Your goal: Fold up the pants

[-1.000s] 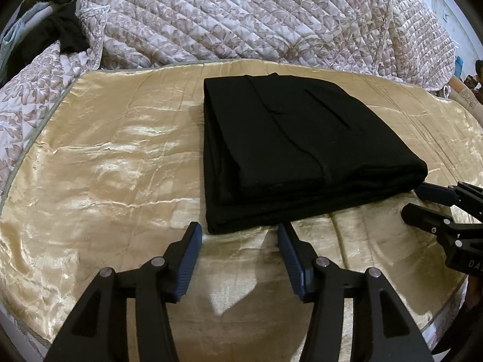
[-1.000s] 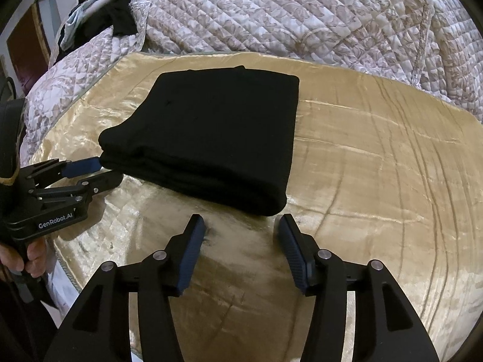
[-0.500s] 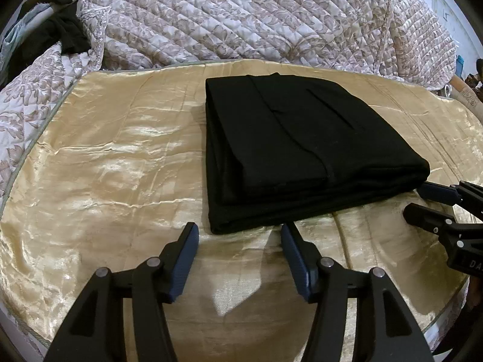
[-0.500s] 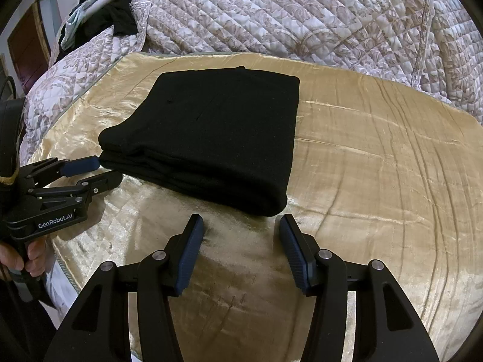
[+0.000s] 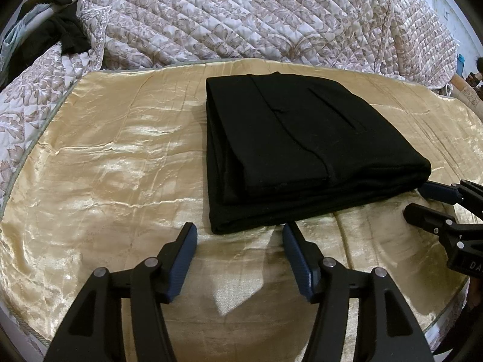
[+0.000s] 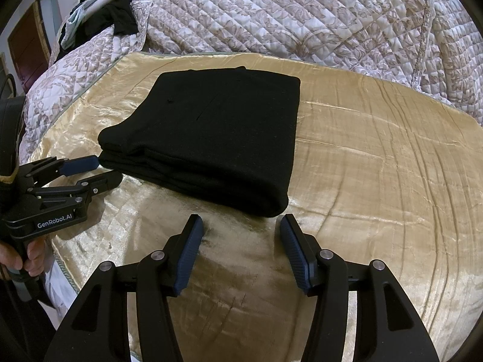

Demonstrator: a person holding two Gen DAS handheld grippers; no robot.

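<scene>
A: How did the left tool point(image 5: 240, 230) stand?

B: Its jaws stood wide with nothing between them and had just been opening. They hung over the gold bedspread point(image 5: 114, 163), just short of the near edge of the folded black pants point(image 5: 302, 147) at twelve o'clock.

A: And the right tool point(image 6: 241, 221)?

B: Also spread apart and empty, the pants' near corner just beyond its tips.

A: What did one camera catch that the other missed?

B: The left view showed a seam and pocket slit on top of the pants, and the right tool at three o'clock. The right view showed the hand point(image 6: 18, 259) gripping the left tool at nine o'clock. A quilted coverlet point(image 6: 302, 15) lay behind.
</scene>
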